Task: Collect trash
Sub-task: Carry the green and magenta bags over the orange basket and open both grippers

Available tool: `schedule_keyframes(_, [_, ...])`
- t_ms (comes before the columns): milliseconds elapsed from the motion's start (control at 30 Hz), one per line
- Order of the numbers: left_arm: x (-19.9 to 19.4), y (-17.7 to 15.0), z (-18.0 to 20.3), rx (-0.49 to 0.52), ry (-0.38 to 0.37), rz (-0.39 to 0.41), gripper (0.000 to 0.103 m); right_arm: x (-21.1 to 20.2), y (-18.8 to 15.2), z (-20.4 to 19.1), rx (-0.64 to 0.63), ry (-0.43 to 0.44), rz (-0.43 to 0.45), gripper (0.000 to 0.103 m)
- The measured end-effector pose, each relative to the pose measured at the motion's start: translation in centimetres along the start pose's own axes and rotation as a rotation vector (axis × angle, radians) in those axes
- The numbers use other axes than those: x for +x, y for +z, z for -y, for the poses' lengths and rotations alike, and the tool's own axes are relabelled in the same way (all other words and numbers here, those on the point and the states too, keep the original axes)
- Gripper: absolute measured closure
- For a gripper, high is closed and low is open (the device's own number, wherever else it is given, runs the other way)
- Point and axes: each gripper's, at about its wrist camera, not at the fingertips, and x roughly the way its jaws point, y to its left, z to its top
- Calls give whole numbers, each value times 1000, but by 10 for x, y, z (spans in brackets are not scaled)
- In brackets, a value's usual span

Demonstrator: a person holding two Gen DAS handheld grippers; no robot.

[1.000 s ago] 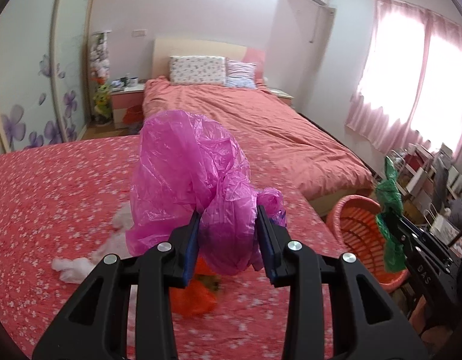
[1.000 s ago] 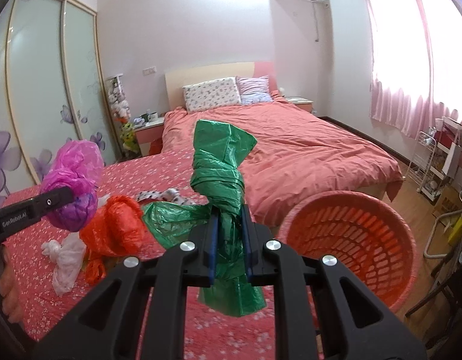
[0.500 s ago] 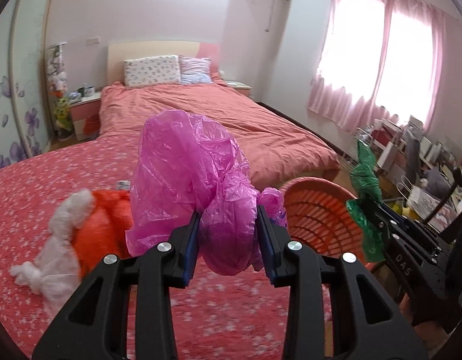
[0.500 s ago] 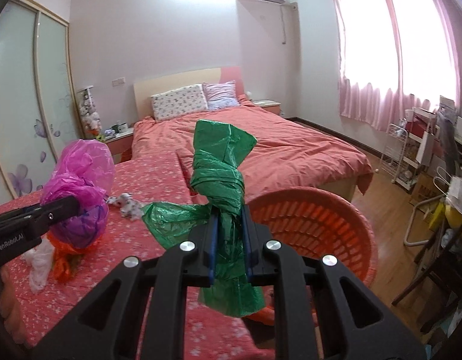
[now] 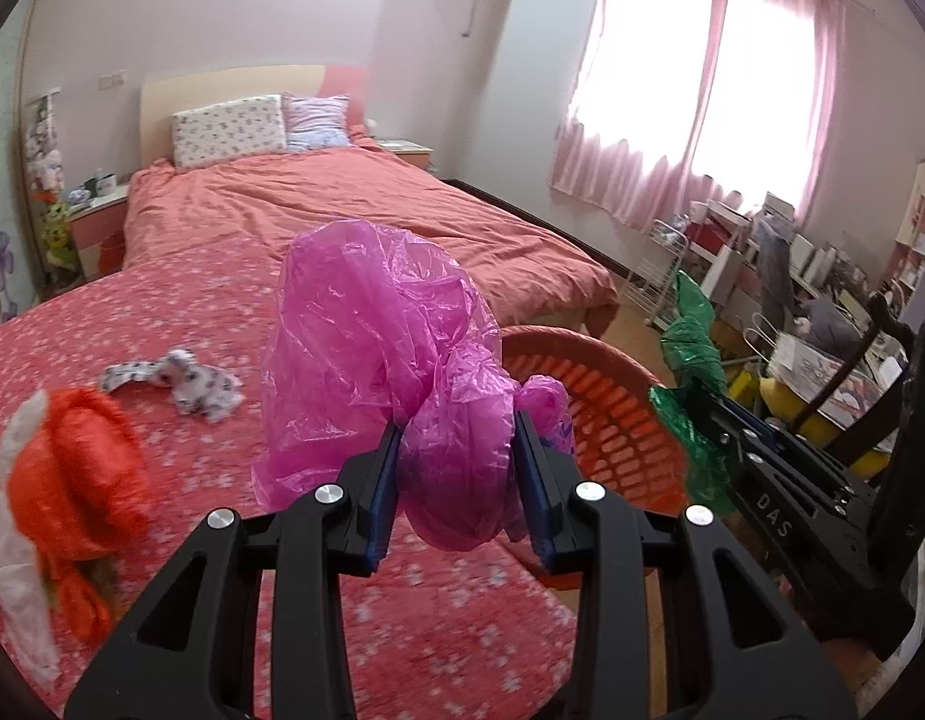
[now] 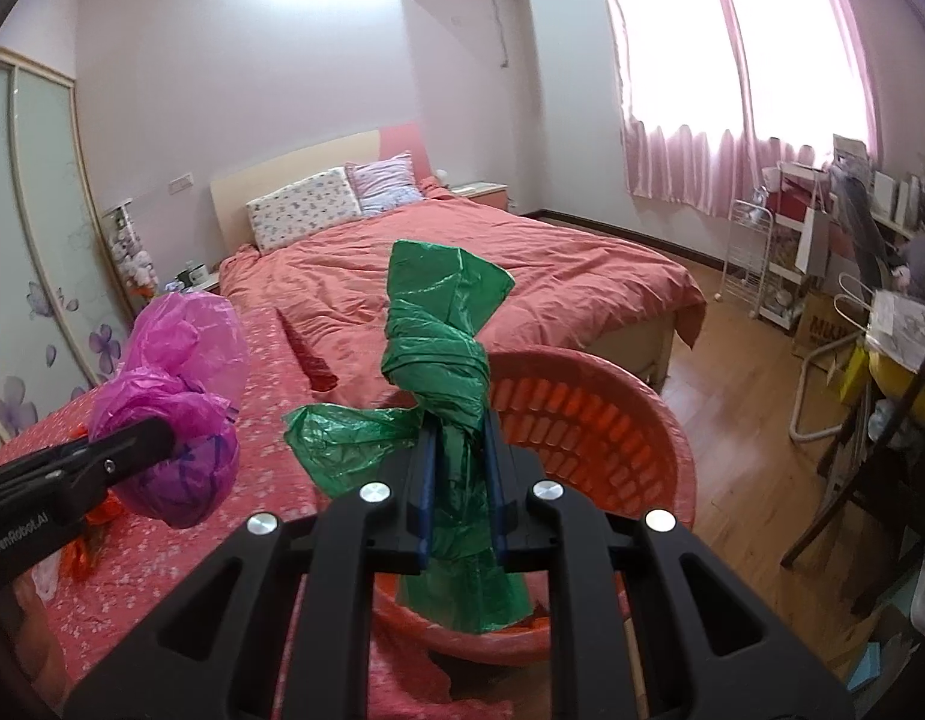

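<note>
My left gripper [image 5: 456, 468] is shut on a crumpled magenta plastic bag [image 5: 378, 348], held above the near bed's edge beside the orange basket [image 5: 606, 420]. In the right wrist view that magenta bag [image 6: 180, 396] hangs at the left. My right gripper [image 6: 459, 480] is shut on a knotted green plastic bag [image 6: 438, 354], right over the orange basket [image 6: 618, 420]; the green bag [image 5: 690, 372] also shows at the right of the left wrist view. An orange bag [image 5: 72, 480] with a white bag [image 5: 6, 588] and a spotted scrap [image 5: 180, 378] lie on the red flowered bedspread [image 5: 162, 312].
A second bed [image 6: 462, 276] with pillows [image 6: 306, 216] stands behind. A white wire rack [image 6: 744, 264], shelves and a cluttered table with a chair [image 6: 870, 468] line the right side under pink curtains [image 6: 732, 72]. A wardrobe with flower prints [image 6: 36, 276] is at the left.
Both grippers swung right with their bags, from over the flowered bed towards the orange basket, which now lies directly under the green bag. The orange and white bags slid to the left edge.
</note>
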Motion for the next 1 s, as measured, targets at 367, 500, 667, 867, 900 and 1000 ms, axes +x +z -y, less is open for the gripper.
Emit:
schedule_keyframes(367, [30,-1,29,42,-62,-33,67,19,-3,30,43,-37,-16,87])
schedule_keyframes(500, [41,-2,37,52,-79,-50,67,25,-2,35,50,-45,-20,86])
schedule_keyframes(667, [53,-3,45,54,-92,-68,66,34,2,45,69,-46,-25,85])
schedule_keyframes(867, [65,-4,44,42,-85,-89,57,45,6,54,114,-41,-39,73])
schedule_keyframes(900, [65,-5,42,42,-83,-92,55,48,7,57,119,-42,-41,71])
schedule_keyframes(1000, [68,-7,38,35,-66,-106,48,50,6,58,122,-44,-48,65])
